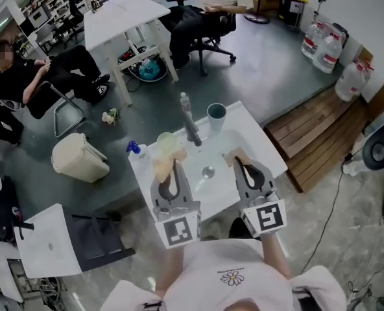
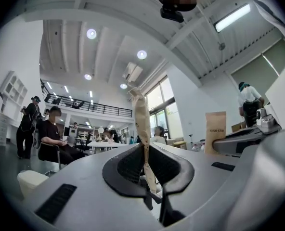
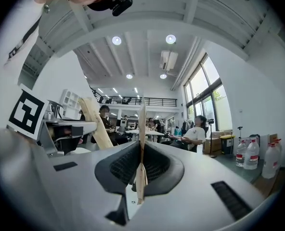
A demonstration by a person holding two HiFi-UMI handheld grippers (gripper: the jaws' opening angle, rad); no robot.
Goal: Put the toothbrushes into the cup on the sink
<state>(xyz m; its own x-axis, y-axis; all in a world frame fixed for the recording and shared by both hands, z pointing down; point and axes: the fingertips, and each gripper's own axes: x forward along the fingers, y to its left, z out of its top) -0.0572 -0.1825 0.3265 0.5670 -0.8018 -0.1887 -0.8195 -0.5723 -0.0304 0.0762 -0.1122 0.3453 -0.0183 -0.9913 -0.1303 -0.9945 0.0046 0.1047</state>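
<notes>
Each of my grippers holds a toothbrush in a tan paper packet over the white sink (image 1: 253, 135). My left gripper (image 1: 173, 167) is shut on one packet (image 1: 163, 166), which stands upright between the pads (image 2: 142, 124). My right gripper (image 1: 242, 164) is shut on the other packet (image 1: 235, 157), seen edge-on in the right gripper view (image 3: 141, 143). A grey-blue cup (image 1: 216, 116) stands at the sink's far edge, right of the faucet (image 1: 191, 127). A pale green cup (image 1: 168, 142) stands just beyond the left packet. The basin drain (image 1: 208, 172) lies between the grippers.
A blue-capped bottle (image 1: 134, 149) sits at the sink's left corner. A cream bin (image 1: 79, 157) stands on the floor to the left and a wooden pallet (image 1: 315, 135) to the right. Seated people, a white table (image 1: 124, 13) and water bottles (image 1: 322, 44) are farther off.
</notes>
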